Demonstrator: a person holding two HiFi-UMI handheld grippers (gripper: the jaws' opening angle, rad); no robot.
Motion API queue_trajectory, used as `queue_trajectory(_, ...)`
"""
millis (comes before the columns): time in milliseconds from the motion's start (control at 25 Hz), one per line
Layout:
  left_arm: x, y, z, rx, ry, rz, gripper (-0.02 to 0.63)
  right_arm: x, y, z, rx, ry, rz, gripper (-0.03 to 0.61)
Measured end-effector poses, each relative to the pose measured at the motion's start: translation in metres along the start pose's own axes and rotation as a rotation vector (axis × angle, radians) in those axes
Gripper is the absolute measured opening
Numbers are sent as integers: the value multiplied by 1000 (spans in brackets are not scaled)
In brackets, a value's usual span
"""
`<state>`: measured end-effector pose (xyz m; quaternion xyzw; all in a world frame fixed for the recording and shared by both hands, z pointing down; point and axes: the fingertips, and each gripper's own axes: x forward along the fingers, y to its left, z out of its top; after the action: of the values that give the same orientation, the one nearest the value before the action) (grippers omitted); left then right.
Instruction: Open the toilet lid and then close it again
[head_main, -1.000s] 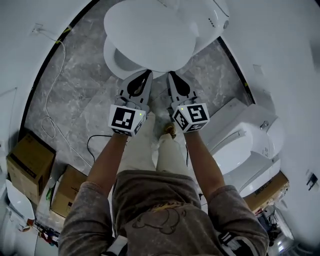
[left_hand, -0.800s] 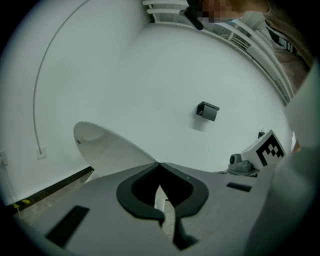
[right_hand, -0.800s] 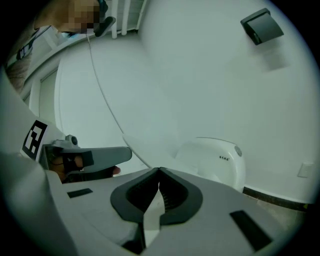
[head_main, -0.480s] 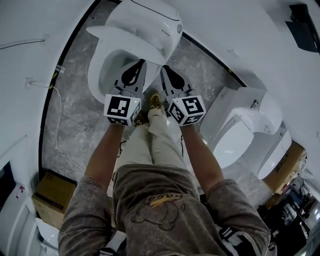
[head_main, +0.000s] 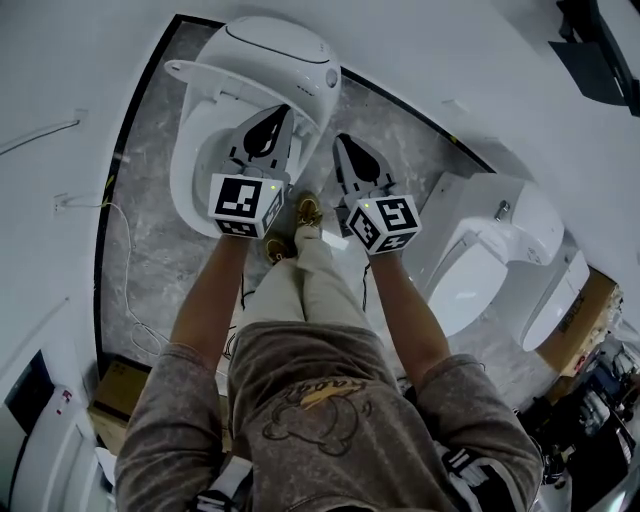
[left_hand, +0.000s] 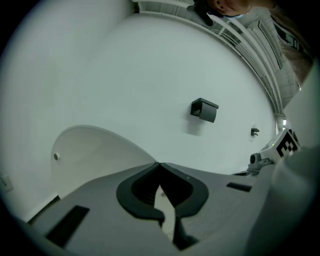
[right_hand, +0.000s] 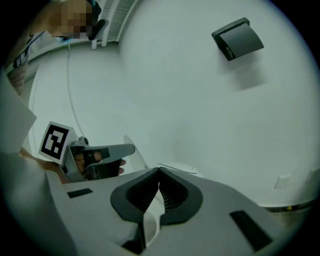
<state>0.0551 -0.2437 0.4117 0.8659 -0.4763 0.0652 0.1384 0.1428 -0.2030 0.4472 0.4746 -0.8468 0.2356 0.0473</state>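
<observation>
Toilet (head_main: 188, 175) sits at 11 o'clock in the head view, with its lid (head_main: 215, 80) raised upright against the back; in the left gripper view the lid is the white oval at 9 o'clock. Left gripper (head_main: 272, 118) is over the bowl, jaws closed tip to tip and holding nothing, tips near the lid's underside, contact unclear. Right gripper (head_main: 342, 143) is just beside it toward 3 o'clock, jaws also pressed together and empty, clear of the lid.

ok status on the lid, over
left gripper and right gripper shut, empty. toilet lid up, open. nothing in its way.
</observation>
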Motion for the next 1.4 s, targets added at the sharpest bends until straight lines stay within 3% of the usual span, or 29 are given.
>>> queue_trajectory(360,47,6,8,23,-4,-15,9,31,-33,3,19,6,-14,26)
queue_trajectory(720,60,4,12,32,3,-33,9,37,-40,11,27,-10,-29,26)
queue_trajectory(1200,76,39,88,74,-18,21,9,59,-30,81,9,-63,5,26)
queue_trajectory(1400,92,66,91,89,24,59,9,78,-31,98,5,-76,18,26)
